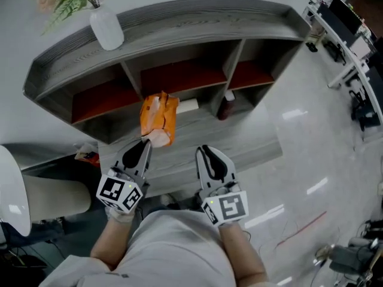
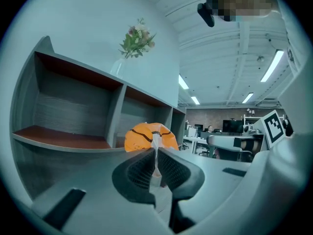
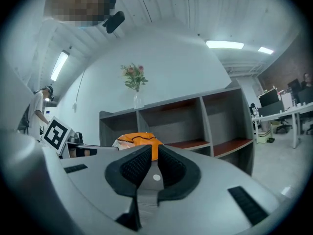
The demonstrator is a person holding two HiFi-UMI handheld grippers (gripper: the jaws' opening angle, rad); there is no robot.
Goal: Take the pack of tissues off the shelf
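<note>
Grey wooden shelf unit (image 1: 179,23) behind; left tongs (image 1: 146,142) pinch orange plastic tissue pack (image 1: 159,118); right tongs (image 1: 203,150) pressed together, empty.

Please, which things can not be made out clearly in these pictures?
Print on the pack of tissues: too small in the head view.
Lower part of the pack: hidden behind the fingers of the left gripper, left gripper view.
Most of the pack: behind the right gripper, right gripper view.
Label of the dark bottle: too small, head view.

A glossy pale floor (image 1: 311,160) reflects ceiling strip lights (image 2: 273,65), with office desks (image 1: 350,49) along the right side.
</note>
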